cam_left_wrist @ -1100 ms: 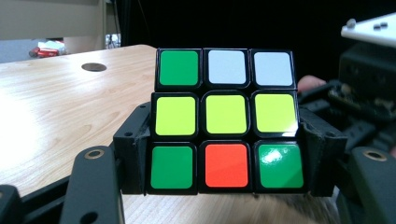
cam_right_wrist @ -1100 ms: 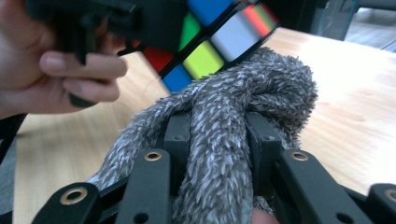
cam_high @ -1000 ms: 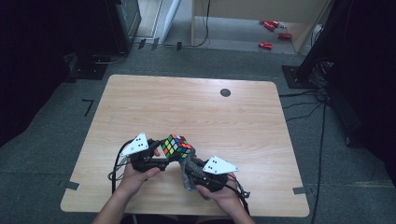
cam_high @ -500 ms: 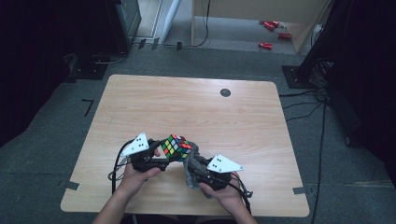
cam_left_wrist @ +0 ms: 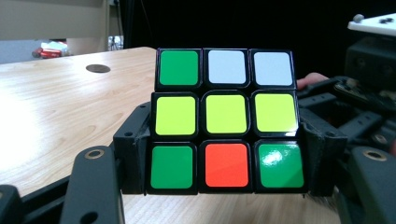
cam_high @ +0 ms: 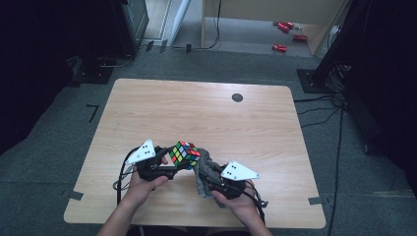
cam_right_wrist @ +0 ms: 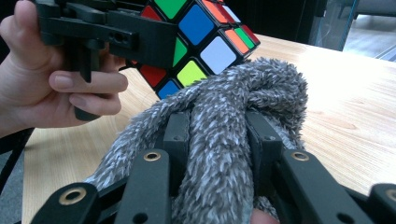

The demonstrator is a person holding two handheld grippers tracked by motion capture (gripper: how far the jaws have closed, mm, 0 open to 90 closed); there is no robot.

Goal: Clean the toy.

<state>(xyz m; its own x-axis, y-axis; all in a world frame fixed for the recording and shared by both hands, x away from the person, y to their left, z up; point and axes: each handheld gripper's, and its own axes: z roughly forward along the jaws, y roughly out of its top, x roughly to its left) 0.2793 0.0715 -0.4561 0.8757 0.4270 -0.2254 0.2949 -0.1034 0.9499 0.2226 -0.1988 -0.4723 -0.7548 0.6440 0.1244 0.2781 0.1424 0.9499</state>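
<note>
A scrambled Rubik's cube point(cam_high: 185, 154) is held off the wooden table point(cam_high: 206, 118) near its front edge. My left gripper point(cam_high: 169, 167) is shut on it; in the left gripper view the cube point(cam_left_wrist: 226, 122) sits squarely between the black jaws, showing a face of green, white, yellow and orange stickers. My right gripper point(cam_high: 209, 173) is shut on a grey fuzzy cloth point(cam_high: 202, 172). In the right gripper view the cloth point(cam_right_wrist: 219, 135) bunches between the jaws and its top presses against the underside of the cube point(cam_right_wrist: 201, 37), which the left gripper holds.
A small dark round grommet point(cam_high: 237, 97) sits in the table's far right part. Cables trail from both grippers over the front edge. Red objects point(cam_high: 285, 34) lie on the floor beyond the table, by a wooden cabinet.
The cube has shifted slightly to the right and tilted a little. The right gripper with the cloth has edged up against it. Both hands stay near the front edge.
</note>
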